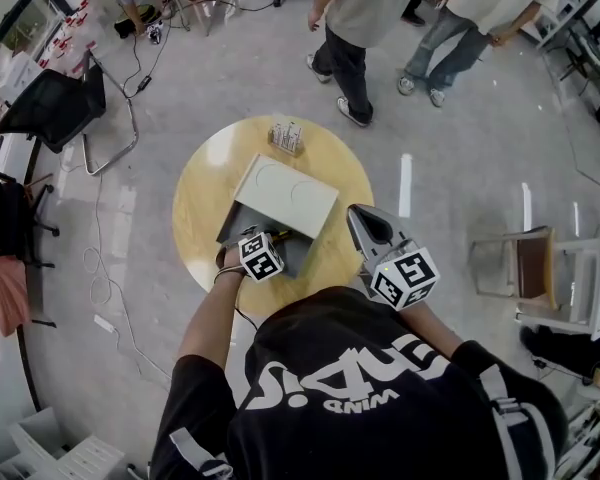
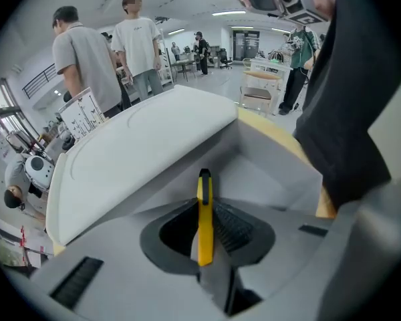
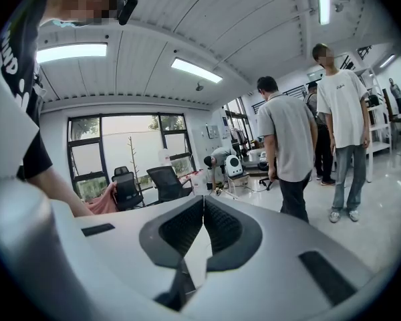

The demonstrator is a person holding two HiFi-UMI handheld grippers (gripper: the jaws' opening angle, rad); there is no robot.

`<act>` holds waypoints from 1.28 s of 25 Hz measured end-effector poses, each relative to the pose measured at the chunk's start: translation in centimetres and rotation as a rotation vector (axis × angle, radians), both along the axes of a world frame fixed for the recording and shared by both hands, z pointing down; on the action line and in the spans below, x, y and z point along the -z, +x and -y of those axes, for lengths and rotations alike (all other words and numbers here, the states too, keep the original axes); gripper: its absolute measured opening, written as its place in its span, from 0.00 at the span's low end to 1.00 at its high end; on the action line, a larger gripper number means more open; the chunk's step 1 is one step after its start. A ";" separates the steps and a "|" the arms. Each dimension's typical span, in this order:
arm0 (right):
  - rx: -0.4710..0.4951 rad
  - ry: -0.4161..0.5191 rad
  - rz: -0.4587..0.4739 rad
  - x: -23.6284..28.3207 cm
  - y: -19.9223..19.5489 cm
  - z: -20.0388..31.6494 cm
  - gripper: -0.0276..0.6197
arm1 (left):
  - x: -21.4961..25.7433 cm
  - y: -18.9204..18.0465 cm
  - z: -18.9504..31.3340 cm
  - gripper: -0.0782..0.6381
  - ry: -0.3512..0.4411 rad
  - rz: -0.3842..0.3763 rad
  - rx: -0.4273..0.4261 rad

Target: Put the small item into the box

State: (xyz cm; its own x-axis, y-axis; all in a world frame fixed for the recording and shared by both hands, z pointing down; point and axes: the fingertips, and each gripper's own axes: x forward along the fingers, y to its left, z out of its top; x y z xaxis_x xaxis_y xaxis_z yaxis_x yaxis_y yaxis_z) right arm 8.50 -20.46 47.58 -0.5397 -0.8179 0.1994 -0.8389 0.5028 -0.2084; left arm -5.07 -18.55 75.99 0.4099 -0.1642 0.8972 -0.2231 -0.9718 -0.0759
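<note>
Pinches a thin yellow item [image 2: 204, 223] edge-on between the jaws of the left gripper [image 1: 252, 238], one end poking past the jaw tips, at the near edge of the open box [image 1: 298, 256] on the round wooden table [image 1: 205, 203]. Shows the white lid [image 1: 283, 196] tipped back and away, with the grey inside of the box bare just ahead of the item. Holds the right gripper [image 3: 202, 212] aloft to the side, jaws pressed together on nothing, pointed out at the room and well apart from the box.

Looks to be the placing step, item not yet inside. Calls for carrying the item forward past the near wall and under the lid's front edge, lowering close to the box floor, and parting the jaws only there, so as not to drop it on the rim or send it bouncing out. Worth keeping the wrist level: likely to twist in the grip if knocked against lid or wall. Best to draw straight back afterwards without catching the lid. No call for the right gripper unless needed to steady the lid. Leaves the small carton [image 1: 287, 136] at the table's far edge well out of the way.
</note>
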 end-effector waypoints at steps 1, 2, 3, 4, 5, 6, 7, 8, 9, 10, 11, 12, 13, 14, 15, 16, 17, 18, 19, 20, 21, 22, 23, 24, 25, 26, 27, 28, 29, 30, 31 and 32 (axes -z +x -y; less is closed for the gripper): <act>-0.001 -0.001 -0.001 0.1 0.1 0.0 0.05 | 0.0 0.1 0.0 0.21 -0.005 0.000 -0.001; -0.002 -0.001 -0.003 0.1 0.1 0.0 0.05 | 0.0 0.2 0.0 0.21 -0.011 0.000 -0.002; -0.003 -0.002 -0.005 0.2 0.2 0.0 0.05 | 0.1 0.3 -0.1 0.21 -0.016 -0.001 -0.001; -0.003 -0.002 -0.006 0.3 0.2 0.0 0.05 | 0.1 0.3 -0.1 0.21 -0.021 -0.002 0.000; -0.003 -0.002 -0.007 0.3 0.2 0.0 0.05 | 0.1 0.3 0.0 0.21 -0.027 -0.004 0.004; -0.003 -0.003 -0.007 0.2 0.3 0.0 0.05 | 0.0 0.3 0.0 0.21 -0.032 -0.006 0.010; -0.002 -0.003 -0.007 0.2 0.3 0.0 0.05 | -0.2 0.3 0.0 0.21 -0.036 -0.006 0.015; -0.002 -0.003 -0.007 0.1 0.4 0.0 0.05 | -0.3 0.2 0.1 0.21 -0.035 -0.003 0.018; -0.001 -0.003 -0.006 0.0 0.4 0.0 0.05 | -0.5 0.2 0.2 0.21 -0.030 0.003 0.019; -0.001 -0.004 -0.005 -0.1 0.4 0.0 0.05 | -0.4 0.2 0.2 0.21 -0.025 0.007 0.017; 0.001 -0.004 -0.004 -0.1 0.3 -0.1 0.05 | -0.4 0.2 0.2 0.21 -0.021 0.010 0.016; 0.002 -0.004 -0.003 0.0 0.3 -0.1 0.05 | -0.4 0.3 0.1 0.21 -0.021 0.011 0.017; 0.003 -0.005 -0.003 0.1 0.2 -0.2 0.05 | -0.4 0.3 0.1 0.21 -0.024 0.012 0.018; 0.004 -0.005 -0.003 0.2 0.2 -0.2 0.05 | -0.5 0.2 0.0 0.21 -0.026 0.015 0.020; 0.005 -0.005 -0.003 0.2 0.2 -0.2 0.05 | -0.5 0.2 0.1 0.21 -0.026 0.018 0.023; 0.006 -0.005 -0.003 0.3 0.2 -0.2 0.05 | -0.6 0.1 0.1 0.21 -0.026 0.019 0.027; 0.006 -0.006 -0.003 0.2 0.2 -0.2 0.05 | -0.6 0.1 0.2 0.21 -0.030 0.019 0.032; 0.006 -0.006 -0.002 0.1 0.3 -0.2 0.05 | -0.6 0.1 0.2 0.22 -0.035 0.017 0.039; 0.006 -0.006 -0.001 0.0 0.3 -0.2 0.05 | -0.7 0.1 0.2 0.22 -0.038 0.014 0.047; 0.006 -0.005 0.000 -0.1 0.4 -0.2 0.05 | -0.6 0.1 0.3 0.24 -0.036 0.010 0.055; 0.006 -0.005 0.001 -0.2 0.5 -0.2 0.05 | -0.4 0.2 0.4 0.25 -0.031 0.005 0.061; 0.006 -0.005 0.001 -0.2 0.5 -0.2 0.05 | -0.1 0.3 0.5 0.25 -0.024 -0.002 0.067; 0.006 -0.004 0.001 -0.1 0.6 -0.2 0.05 | 0.2 0.4 0.5 0.25 -0.017 -0.009 0.071; 0.007 -0.004 0.001 -0.1 0.6 -0.2 0.05 | 0.6 0.5 0.5 0.25 -0.009 -0.015 0.074; 0.008 -0.003 0.002 0.0 0.6 -0.2 0.05 | 0.9 0.6 0.6 0.25 0.000 -0.019 0.076; 0.008 -0.002 0.002 0.0 0.6 -0.2 0.05 | 1.1 0.7 0.6 0.24 0.009 -0.021 0.076; 0.009 -0.002 0.003 -0.1 0.6 -0.2 0.05 | 1.4 0.8 0.6 0.21 0.019 -0.021 0.074; 0.010 -0.001 0.004 -0.2 0.6 -0.2 0.05 | 1.6 0.9 0.6 0.19 0.029 -0.020 0.073; 0.013 0.000 0.005 -0.3 0.6 -0.3 0.05 | 1.8 0.9 0.7 0.17 0.039 -0.020 0.075; 0.015 0.002 0.006 -0.3 0.6 -0.3 0.05 | 2.1 0.9 0.7 0.15 0.049 -0.020 0.079; 0.017 0.003 0.007 -0.3 0.6 -0.4 0.05 | 2.5 0.9 0.8 0.13 0.058 -0.023 0.087; 0.019 0.004 0.008 -0.2 0.6 -0.5 0.05 | 2.9 0.8 0.9 0.12 0.063 -0.030 0.099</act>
State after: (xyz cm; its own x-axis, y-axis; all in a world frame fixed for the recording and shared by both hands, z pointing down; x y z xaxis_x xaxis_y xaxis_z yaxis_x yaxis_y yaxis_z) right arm 9.06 -20.00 47.78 -0.5565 -0.8083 0.1923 -0.8277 0.5192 -0.2130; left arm -4.26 -19.40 73.09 0.4153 -0.2612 0.8714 -0.3207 -0.9384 -0.1285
